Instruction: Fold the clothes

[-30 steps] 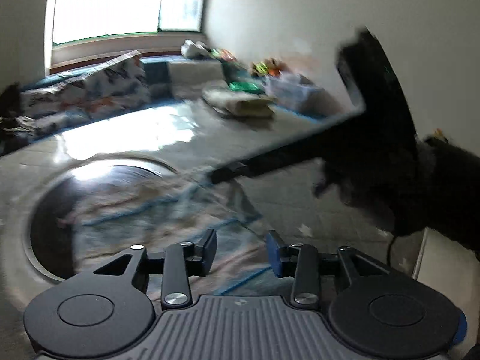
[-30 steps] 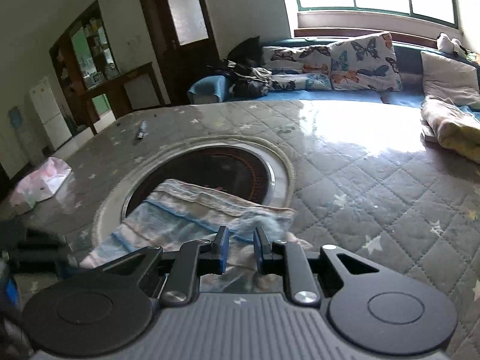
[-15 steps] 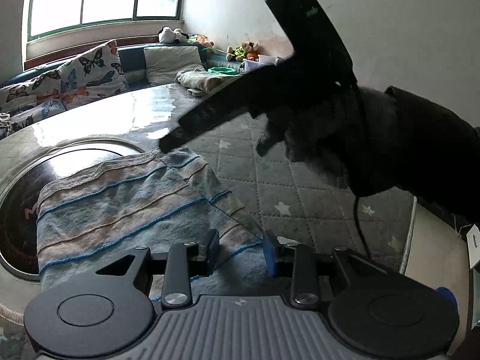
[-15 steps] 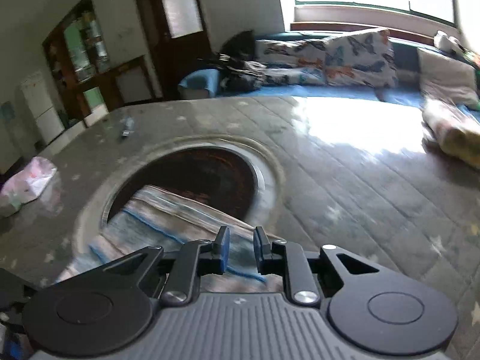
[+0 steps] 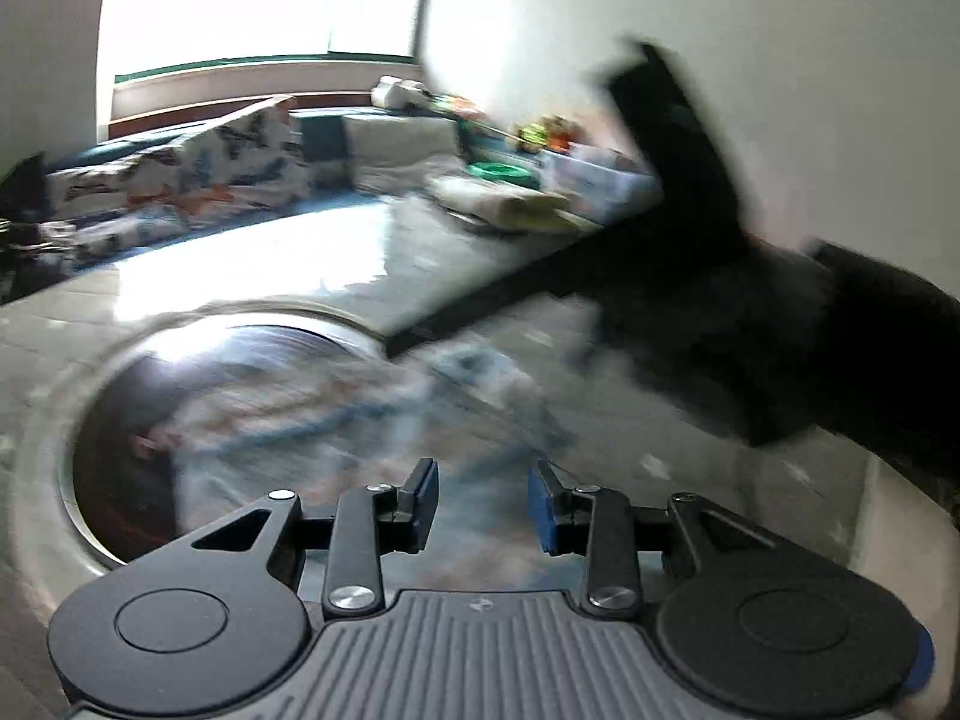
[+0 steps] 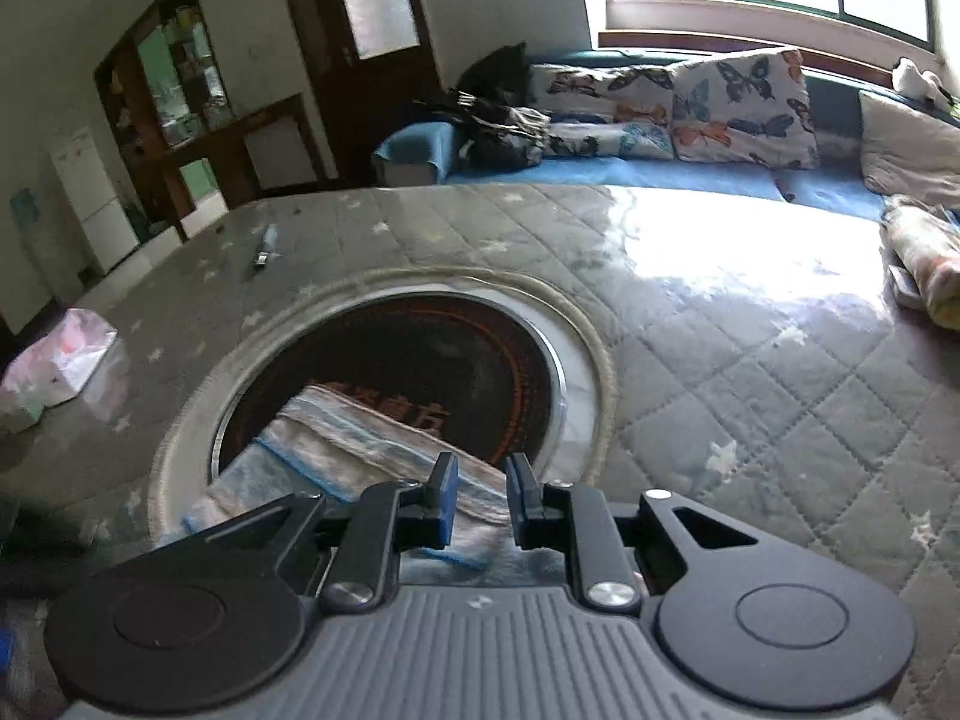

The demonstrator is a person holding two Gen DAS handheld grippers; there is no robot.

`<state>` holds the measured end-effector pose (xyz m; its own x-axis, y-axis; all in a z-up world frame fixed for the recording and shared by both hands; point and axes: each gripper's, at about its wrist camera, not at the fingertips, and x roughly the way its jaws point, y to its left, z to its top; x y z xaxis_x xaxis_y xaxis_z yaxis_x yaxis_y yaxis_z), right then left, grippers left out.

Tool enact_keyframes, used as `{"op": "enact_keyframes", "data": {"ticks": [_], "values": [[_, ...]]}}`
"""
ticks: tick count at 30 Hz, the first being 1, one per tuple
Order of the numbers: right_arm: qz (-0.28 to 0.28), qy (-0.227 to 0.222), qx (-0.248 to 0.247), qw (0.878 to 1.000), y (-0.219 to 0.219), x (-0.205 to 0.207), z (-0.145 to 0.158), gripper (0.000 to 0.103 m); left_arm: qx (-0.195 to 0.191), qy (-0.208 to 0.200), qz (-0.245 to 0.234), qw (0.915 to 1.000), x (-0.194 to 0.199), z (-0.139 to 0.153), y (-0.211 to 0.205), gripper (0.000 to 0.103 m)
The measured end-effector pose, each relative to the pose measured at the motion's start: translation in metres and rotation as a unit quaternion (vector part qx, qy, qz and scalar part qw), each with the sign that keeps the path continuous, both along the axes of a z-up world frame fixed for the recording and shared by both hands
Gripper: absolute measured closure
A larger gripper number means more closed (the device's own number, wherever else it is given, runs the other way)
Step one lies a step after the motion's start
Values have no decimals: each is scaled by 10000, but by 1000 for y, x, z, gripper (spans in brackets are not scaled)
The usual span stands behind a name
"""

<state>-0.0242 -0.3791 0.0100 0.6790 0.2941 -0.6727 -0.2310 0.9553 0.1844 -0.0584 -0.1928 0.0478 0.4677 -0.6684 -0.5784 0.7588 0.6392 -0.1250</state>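
Observation:
A striped blue, white and tan cloth (image 6: 372, 450) lies folded over the dark round plate (image 6: 408, 354) set in the quilted grey table. It shows blurred in the left wrist view (image 5: 312, 414). My left gripper (image 5: 483, 504) is open and empty, just above the cloth's near part. My right gripper (image 6: 480, 495) is open with a narrow gap and holds nothing, low over the cloth's near right edge. The right gripper's dark body (image 5: 678, 228) reaches in from the right in the left wrist view.
A quilted grey cover (image 6: 750, 372) with stars spreads over the table. A small pen-like item (image 6: 262, 252) and a pink plastic bag (image 6: 60, 354) lie at the left. Butterfly cushions (image 6: 738, 108) and folded bedding (image 6: 924, 264) line the sofa behind.
The right gripper has let go of the cloth corner and opened slightly; the cloth now lies folded flat. The left wrist view swung and is blurred by motion.

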Motion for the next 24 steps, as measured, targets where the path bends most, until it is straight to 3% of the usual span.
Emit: {"op": "enact_keyframes", "data": {"ticks": [7, 14, 19, 24], "values": [[426, 31, -28, 9991, 26, 8, -3, 86, 24, 246, 1043, 9942, 69, 2, 26, 69], [327, 53, -366, 9988, 38, 26, -14, 86, 410, 334, 1397, 9888, 105, -16, 35, 71], [159, 24, -295, 9994, 26, 21, -8, 85, 428, 371, 1382, 9888, 95, -18, 44, 69], [379, 6, -213, 9991, 25, -3, 3, 82, 353, 322, 1241, 9911, 74, -11, 51, 71]]}}
